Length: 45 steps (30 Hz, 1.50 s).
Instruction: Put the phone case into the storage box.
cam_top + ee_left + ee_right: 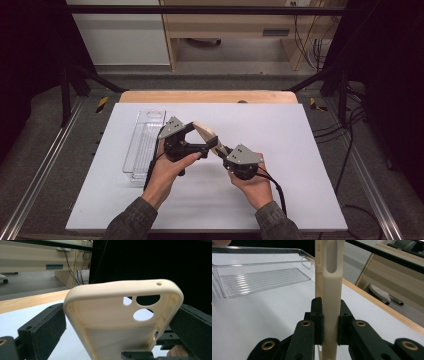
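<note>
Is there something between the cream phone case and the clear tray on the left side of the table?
Nothing visible blocks that path. The phone case is held above the table, with the right gripper shut on it and the left gripper at its sides. The clear tray lies beside the left hand, and only bare white table surface lies between them.

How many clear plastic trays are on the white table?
1. The clear tray lies on the left part of the white table, left of the left gripper. It looks empty. The right gripper view shows it too, behind the cream phone case.
</note>
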Tool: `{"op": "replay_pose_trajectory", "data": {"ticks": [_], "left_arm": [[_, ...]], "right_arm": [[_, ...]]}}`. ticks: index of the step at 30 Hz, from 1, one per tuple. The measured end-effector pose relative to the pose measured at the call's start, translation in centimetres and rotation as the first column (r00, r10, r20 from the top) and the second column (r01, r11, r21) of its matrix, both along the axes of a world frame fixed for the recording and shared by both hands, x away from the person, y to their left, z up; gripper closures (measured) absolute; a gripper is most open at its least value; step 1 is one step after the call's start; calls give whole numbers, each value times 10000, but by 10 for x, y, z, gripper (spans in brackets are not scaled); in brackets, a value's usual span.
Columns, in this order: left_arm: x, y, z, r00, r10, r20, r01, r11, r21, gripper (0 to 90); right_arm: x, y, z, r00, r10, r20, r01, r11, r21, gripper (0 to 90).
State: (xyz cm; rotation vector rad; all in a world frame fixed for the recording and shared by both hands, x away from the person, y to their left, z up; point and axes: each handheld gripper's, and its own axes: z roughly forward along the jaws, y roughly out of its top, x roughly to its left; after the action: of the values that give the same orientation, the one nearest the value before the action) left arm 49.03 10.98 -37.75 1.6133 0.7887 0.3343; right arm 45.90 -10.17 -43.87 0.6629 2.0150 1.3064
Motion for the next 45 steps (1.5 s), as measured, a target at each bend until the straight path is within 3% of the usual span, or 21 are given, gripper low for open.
{"op": "replay_pose_trajectory", "data": {"ticks": [20, 25, 28, 34, 39, 45], "left_arm": [[-2, 3, 2, 9995, 299, 94, -301, 9993, 225, 99], [-3, 3, 5, 9991, 289, 300, -299, 9990, 333, 104], [-4, 4, 6, 9983, 348, 461, -368, 9984, 427, 106], [-4, 5, 8, 9950, 587, 803, -644, 9954, 707, 106], [-5, 8, 11, 9918, 757, 1031, -850, 9925, 881, 106], [-5, 16, 15, 9860, 1077, 1276, -1210, 9874, 1017, 106]], "right_arm": [[-1, 13, -7, 9988, 81, -489, -63, 9993, 362, 791], [-1, 14, -6, 9980, 191, -609, -161, 9987, 493, 776], [-2, 15, -4, 9977, 200, -647, -172, 9989, 432, 647], [-3, 17, -1, 9905, -95, -1371, 100, 9999, 30, 324], [-1, 13, 0, 9834, -442, -1761, 450, 9990, 3, 159], [0, 5, 4, 9784, -667, -1958, 706, 9974, 126, 92]]}}
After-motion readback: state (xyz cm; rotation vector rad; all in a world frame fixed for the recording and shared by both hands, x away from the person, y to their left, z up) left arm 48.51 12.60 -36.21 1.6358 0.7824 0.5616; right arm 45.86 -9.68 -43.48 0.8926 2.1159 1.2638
